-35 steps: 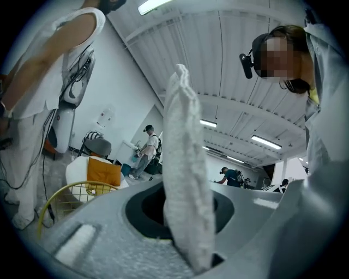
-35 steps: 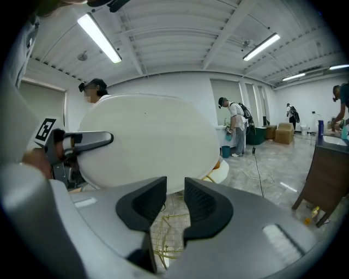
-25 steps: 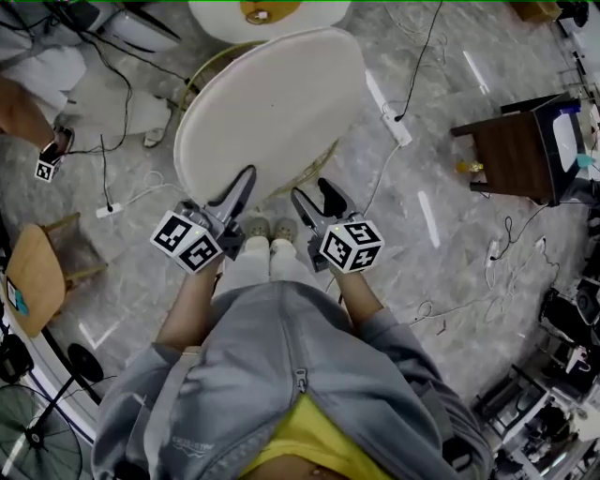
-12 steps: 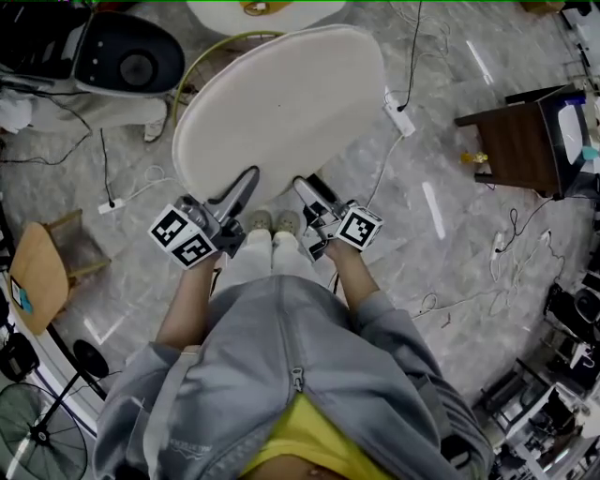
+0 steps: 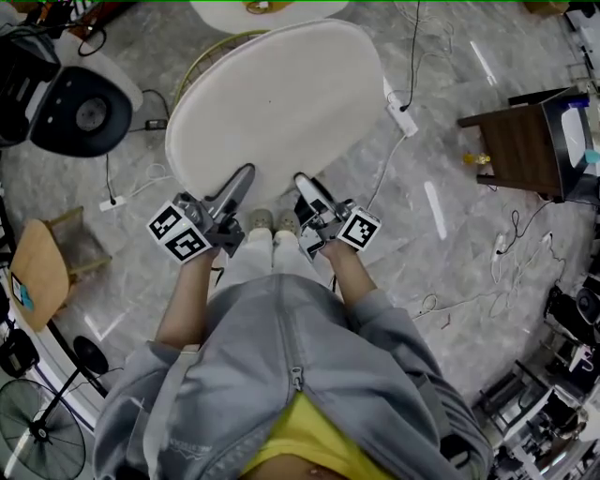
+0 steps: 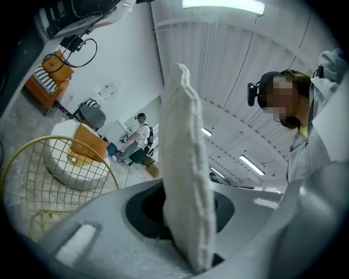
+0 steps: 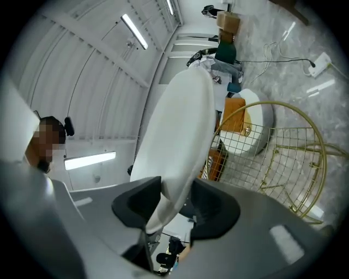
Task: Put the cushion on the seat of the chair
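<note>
A round white cushion (image 5: 277, 108) hangs in front of me, its near edge held from both sides. My left gripper (image 5: 246, 178) is shut on that edge at the left; in the left gripper view the cushion (image 6: 182, 163) stands edge-on, pinched between the pads of the left gripper (image 6: 185, 218). My right gripper (image 5: 305, 183) grips the edge at the right, and its jaws are closing on the cushion (image 7: 177, 131), which thins where the right gripper (image 7: 174, 210) squeezes it. Beneath the cushion shows the gold wire chair (image 5: 202, 66), mostly hidden; its frame (image 7: 294, 158) shows in the right gripper view.
A white machine with a black round face (image 5: 80, 108) stands at the upper left. A wooden stool (image 5: 37, 272) is at the left, a dark wooden table (image 5: 511, 145) at the right. A power strip (image 5: 401, 117) and cables lie on the marble floor. A white pouf (image 5: 281, 11) sits beyond the chair.
My right gripper has rolled about its own line, so its marker cube faces another way. The cushion stays in both grippers over the chair. The white machine has come into view at the upper left.
</note>
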### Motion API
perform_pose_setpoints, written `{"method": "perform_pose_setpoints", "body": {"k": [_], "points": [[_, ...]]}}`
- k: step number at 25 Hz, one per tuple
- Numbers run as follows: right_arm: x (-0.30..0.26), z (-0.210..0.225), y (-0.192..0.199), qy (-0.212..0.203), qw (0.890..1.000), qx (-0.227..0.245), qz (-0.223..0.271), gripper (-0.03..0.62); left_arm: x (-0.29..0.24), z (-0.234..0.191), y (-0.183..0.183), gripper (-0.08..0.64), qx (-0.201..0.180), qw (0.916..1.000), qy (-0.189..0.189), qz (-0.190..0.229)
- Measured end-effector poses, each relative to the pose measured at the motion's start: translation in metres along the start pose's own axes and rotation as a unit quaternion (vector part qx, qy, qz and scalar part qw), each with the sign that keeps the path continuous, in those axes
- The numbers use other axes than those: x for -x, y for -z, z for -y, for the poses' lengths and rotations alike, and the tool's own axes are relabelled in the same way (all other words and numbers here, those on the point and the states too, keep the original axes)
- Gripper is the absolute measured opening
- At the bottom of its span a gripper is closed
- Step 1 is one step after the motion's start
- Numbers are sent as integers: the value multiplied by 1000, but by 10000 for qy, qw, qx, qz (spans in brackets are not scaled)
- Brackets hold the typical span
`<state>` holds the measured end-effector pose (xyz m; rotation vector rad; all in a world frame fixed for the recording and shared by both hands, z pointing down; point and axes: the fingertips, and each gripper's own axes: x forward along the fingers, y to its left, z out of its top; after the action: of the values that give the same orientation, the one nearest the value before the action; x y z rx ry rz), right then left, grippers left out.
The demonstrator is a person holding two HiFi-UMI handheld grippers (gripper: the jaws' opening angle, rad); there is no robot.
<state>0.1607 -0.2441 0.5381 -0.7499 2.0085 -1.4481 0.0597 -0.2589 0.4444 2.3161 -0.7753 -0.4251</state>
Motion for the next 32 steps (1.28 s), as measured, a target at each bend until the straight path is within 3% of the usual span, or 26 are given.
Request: {"method": "perform_pose_setpoints", "body": {"k": [6, 9, 15, 21, 23, 27, 32], "points": [[0, -7, -9, 242, 9986, 366, 282, 70, 3, -23, 1, 69, 133, 9995, -286, 47], [-1, -13, -13, 312, 9973, 538, 393, 54, 3, -36, 4, 92, 100, 9986, -527, -26], [2, -19, -17, 456, 9944, 757, 575, 39, 8, -61, 25, 211, 335, 9933, -1025, -409], [3, -22, -19, 538, 9926, 846, 692, 34, 16, -79, 40, 315, 697, 9874, -1350, -447], [4, -21, -21, 567, 9918, 839, 774, 32, 21, -87, 47, 350, 729, 9835, -1554, -570], [7, -15, -26, 671, 9898, 840, 938, 32, 47, -103, 61, 350, 748, 9712, -2060, -930], [3, 2, -25, 858, 9883, 1006, 762, 31, 79, -117, 74, 347, 740, 9540, -2641, -1209]]}}
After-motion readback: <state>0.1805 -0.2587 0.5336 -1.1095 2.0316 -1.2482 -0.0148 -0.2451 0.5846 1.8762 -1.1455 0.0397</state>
